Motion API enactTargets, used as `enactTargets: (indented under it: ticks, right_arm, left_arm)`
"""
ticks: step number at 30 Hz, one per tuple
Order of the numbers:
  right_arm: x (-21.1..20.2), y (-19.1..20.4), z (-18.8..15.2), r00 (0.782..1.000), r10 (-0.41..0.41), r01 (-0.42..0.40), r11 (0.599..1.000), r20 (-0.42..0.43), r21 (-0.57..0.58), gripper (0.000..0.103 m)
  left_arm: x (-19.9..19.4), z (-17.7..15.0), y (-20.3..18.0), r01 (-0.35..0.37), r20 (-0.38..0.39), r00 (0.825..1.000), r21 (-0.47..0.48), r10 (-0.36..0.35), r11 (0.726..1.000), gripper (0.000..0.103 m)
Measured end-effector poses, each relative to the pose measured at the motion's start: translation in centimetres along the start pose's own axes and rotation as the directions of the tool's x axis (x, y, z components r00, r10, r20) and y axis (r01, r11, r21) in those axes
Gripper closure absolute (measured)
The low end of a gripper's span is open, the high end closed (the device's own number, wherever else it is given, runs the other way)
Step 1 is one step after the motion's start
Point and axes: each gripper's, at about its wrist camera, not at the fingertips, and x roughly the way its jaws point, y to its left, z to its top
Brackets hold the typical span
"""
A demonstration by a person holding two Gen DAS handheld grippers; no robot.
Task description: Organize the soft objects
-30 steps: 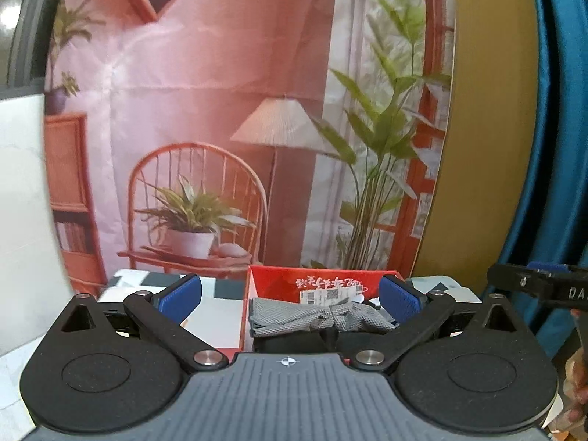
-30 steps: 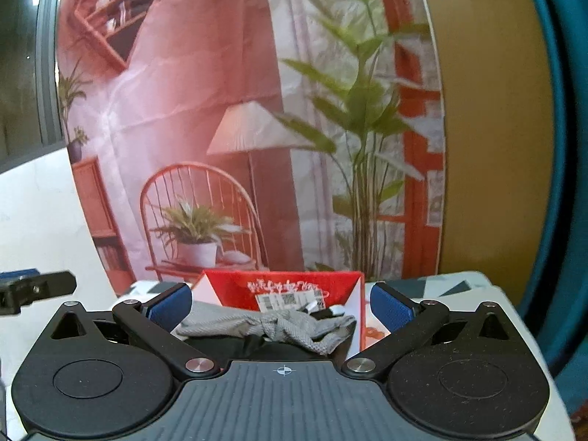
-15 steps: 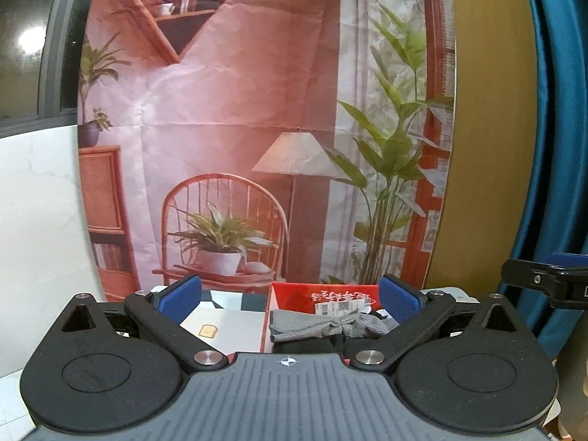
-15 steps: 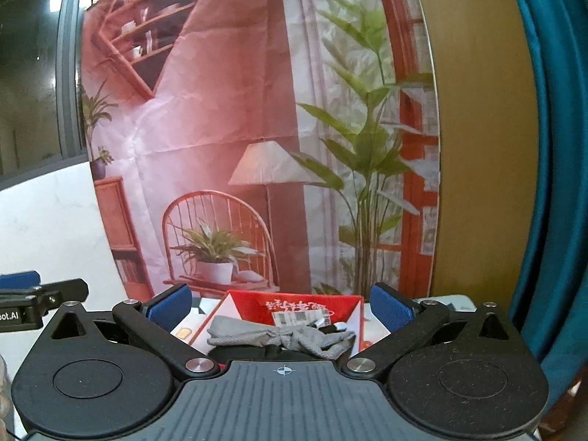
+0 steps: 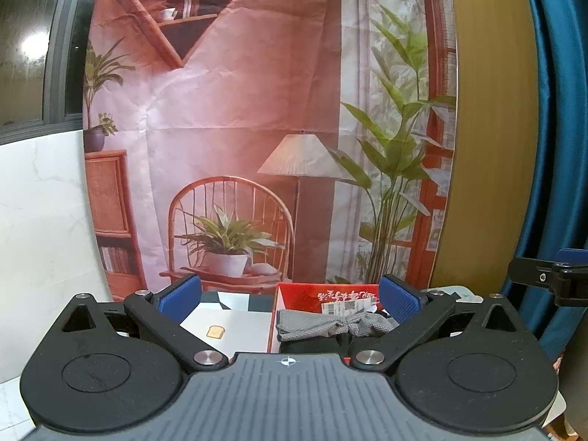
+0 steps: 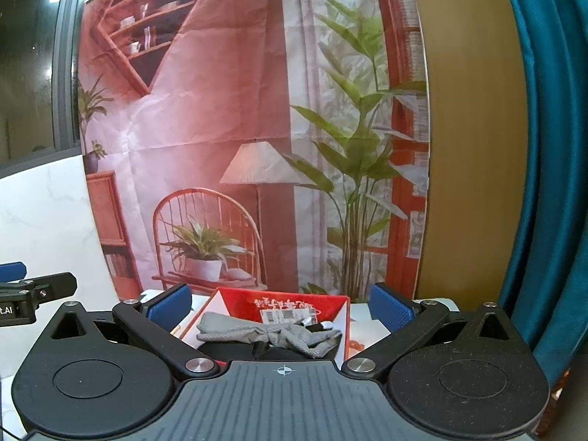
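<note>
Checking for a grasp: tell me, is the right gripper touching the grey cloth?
Apart. Right wrist view: right gripper open, grey cloth lying in the red box beyond.

We can read very little here. On the inner back wall of the red box [image 5: 294, 296] a row of white Chinese characters [image 5: 340, 295] is printed, seen upside down and too small for us to make out; the right wrist view shows the same white characters [image 6: 281, 301] on the red box [image 6: 239, 303]. Just below them a white barcode label [image 5: 345, 307] is stuck on that wall, its digits illegible to us; it appears again as a barcode label [image 6: 284, 316] in the right wrist view. At the left edge of that view, the left tongs [image 6: 22, 294] carry white lettering [image 6: 5, 309] ending in "t.AI".
</note>
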Motion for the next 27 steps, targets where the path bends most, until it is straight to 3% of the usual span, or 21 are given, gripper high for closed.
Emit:
enactTargets:
  ticks: [27]
  right_arm:
    - [-0.41,-0.43,-0.25,0.998,-0.061,0.061,0.998,-0.006,-0.024,0.0]
  left_arm:
    - [-0.07,-0.26,0.17,-0.016,-0.009,1.0,0.019,0.017,1.0,0.0]
